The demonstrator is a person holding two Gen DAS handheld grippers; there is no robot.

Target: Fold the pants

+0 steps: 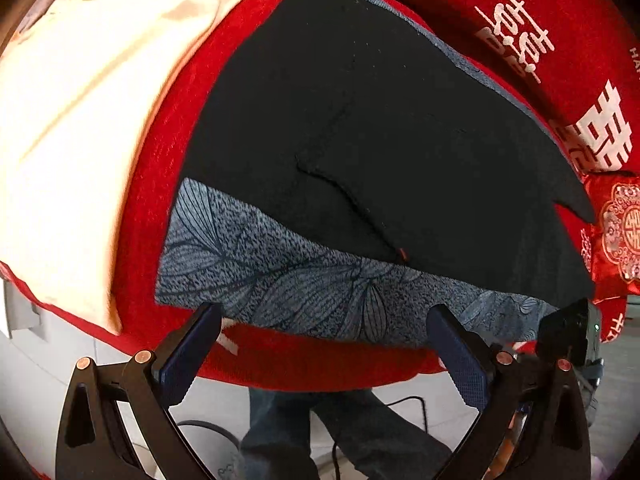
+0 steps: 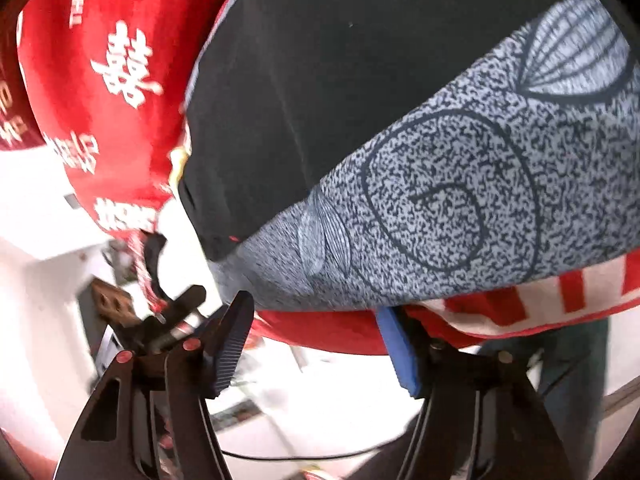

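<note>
So the black pants [image 1: 400, 128] are lying flat on a red bedspread [image 1: 160, 160] covered in white characters, on top of a blue-grey leaf-print cloth [image 1: 280, 280] that sticks out along the near edge. Hard to say whether that printed cloth is a separate garment or something else, so I'm calling the black one the pants. Off to one side there's a cream-coloured garment [image 1: 80, 100] spread out too, and a red embroidered cushion [image 1: 616, 232] on the other side. The left tool [image 1: 324, 328] has its fingers spread wide apart, holding nothing, hovering right at the near edge of the printed cloth. The right tool [image 2: 320, 320] is the same deal: fingers apart, nothing between them, parked near the corner where the black fabric meets the print; that view is a bit blurry. Handling-wise this looks like thin, soft, floppy stuff, light, no stiffness at all, so it'll drape and sag the second you lift it. I'd guess pinching near the corners of the near black edge, one tool per corner, gives the cleanest fold. The risk is grabbing the printed layer underneath along with it, since the two lie flush.
</note>
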